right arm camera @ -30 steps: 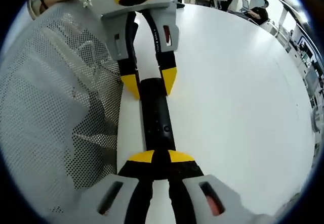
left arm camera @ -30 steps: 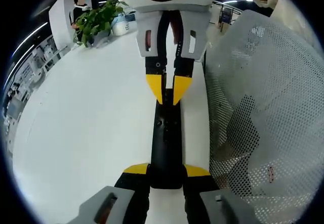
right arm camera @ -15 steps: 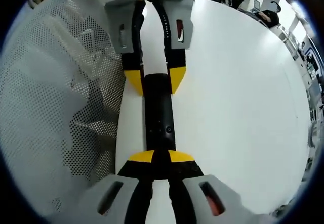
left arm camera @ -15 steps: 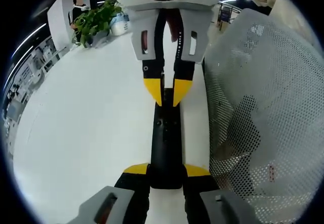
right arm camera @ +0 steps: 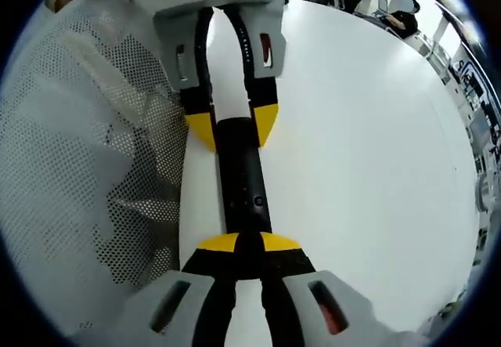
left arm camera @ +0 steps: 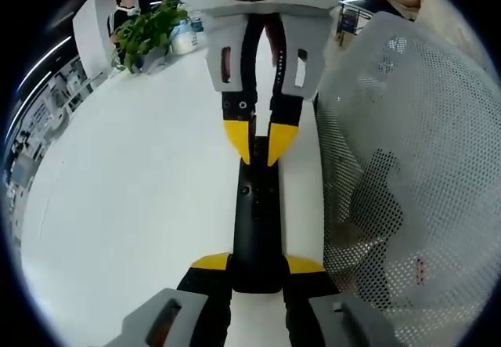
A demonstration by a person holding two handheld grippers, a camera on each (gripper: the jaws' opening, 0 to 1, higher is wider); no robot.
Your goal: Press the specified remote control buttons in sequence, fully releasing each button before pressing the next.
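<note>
Table: white, spread across left half of left gripper view; right half of right gripper view.
Mesh garment: white, perforated, down right side of left gripper view; left side of right gripper view.
Remote: black, slim, lying lengthwise at centre of both views, on the table beside the mesh; held at opposite ends.
Left gripper: yellow tips clenched around near end of remote at bottom centre; seen from the right gripper view as tips flanking far end of remote.
Right gripper: tips nearly closed, pressed onto near end of remote; in left gripper view tips close together, reaching down from top centre onto far end.
Change since 0.5 s ago: right gripper view shifted, left gripper drawn a little up and left in frame; left gripper view almost the same.
Left gripper view extras: potted plant and poster, upper left.
Right gripper view extras: seated people, upper right.
</note>
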